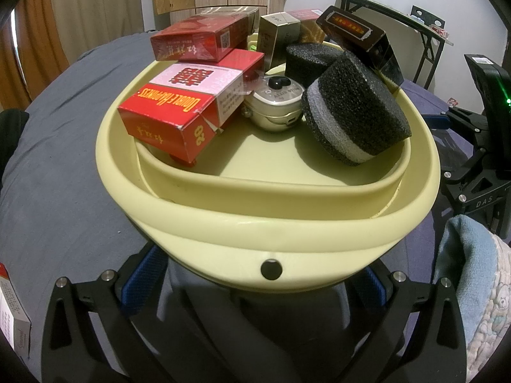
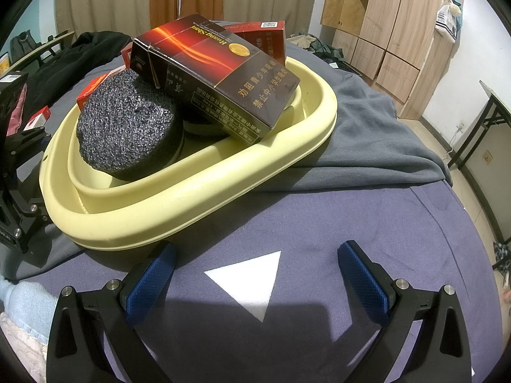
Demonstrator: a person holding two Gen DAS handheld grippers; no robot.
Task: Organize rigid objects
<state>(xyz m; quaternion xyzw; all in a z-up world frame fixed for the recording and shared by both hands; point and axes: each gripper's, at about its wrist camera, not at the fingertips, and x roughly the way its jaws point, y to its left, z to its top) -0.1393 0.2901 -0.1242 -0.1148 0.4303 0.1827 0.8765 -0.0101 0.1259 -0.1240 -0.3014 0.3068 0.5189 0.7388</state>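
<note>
Just ahead of the left gripper [image 1: 265,282], whose wide jaws flank its near rim, the basin [image 1: 223,204] already holds red boxes [image 1: 188,102], foam pucks [image 1: 357,111] and a dark box [image 1: 357,36]. To its left a pack [image 1: 11,316] lies loose on the bed, so sorting looks nearly, not fully, done. The right gripper [image 2: 255,274] hovers wide and empty, the basin ahead-left.

indoor light is moderate and even, a bit dim with a yellowish cast, coming from above so soft shadows sit under the boxes inside the yellow basin [image 1: 223,223] and under the right gripper [image 2: 255,284] on the purple sheet [image 2: 351,207]. strong fisheye bending and black vignette at all corners in both views, straight furniture edges curve, slight softness and noise toward the edges while the centre is sharp. mild glare on the basin rim and glossy dark box [image 2: 217,73], a bright white triangle [image 2: 252,282] looks blown out, a green led flares at the right edge of the left wrist view.
</note>
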